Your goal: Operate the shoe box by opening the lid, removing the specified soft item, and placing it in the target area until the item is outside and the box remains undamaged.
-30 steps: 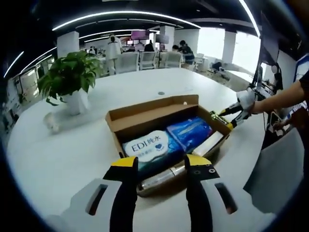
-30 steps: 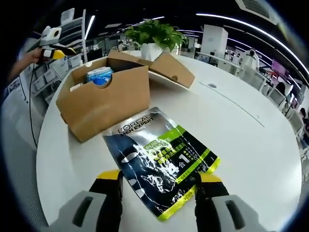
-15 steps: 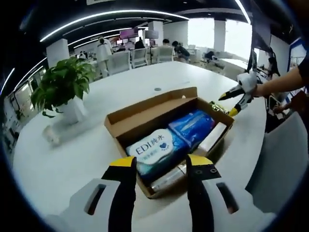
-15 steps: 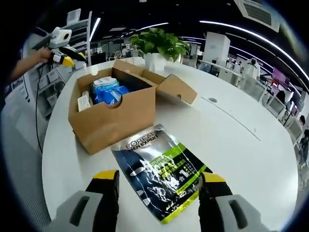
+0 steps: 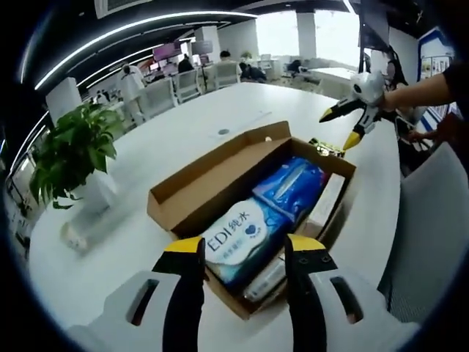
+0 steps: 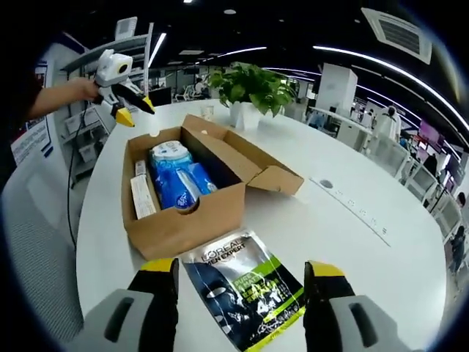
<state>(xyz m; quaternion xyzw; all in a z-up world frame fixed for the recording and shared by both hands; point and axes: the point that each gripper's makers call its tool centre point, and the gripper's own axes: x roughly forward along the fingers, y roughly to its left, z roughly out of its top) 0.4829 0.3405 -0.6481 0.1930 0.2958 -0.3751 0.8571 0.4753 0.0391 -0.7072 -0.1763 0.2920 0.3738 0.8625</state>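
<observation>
Your left gripper point(image 5: 236, 253) hangs over the near end of the open shoe box point(image 5: 192, 192), its jaws spread wide and holding nothing. Under them lies a white wipes pack point(image 5: 236, 240) printed "EDI", and beside it a blue packet point(image 5: 290, 188); a slim white carton point(image 5: 328, 207) runs along the box's right wall. The lid flap point(image 5: 220, 160) is folded back flat on the far side. Your right gripper point(image 5: 350, 123) shows past the far end of the box, raised off the white tabletop point(image 5: 132, 242), jaws parted.

In the right gripper view, your right gripper point(image 6: 240, 275) is also released, jaws apart and empty. Between them, flat on the tabletop point(image 6: 366, 242), lies the dark-and-green L'Oréal sachet point(image 6: 245, 287), outside the shoe box point(image 6: 192, 220) and just beside its near wall. The left gripper point(image 6: 124, 99) shows above the box's far end. A potted plant point(image 6: 249, 92) stands beyond the box.
</observation>
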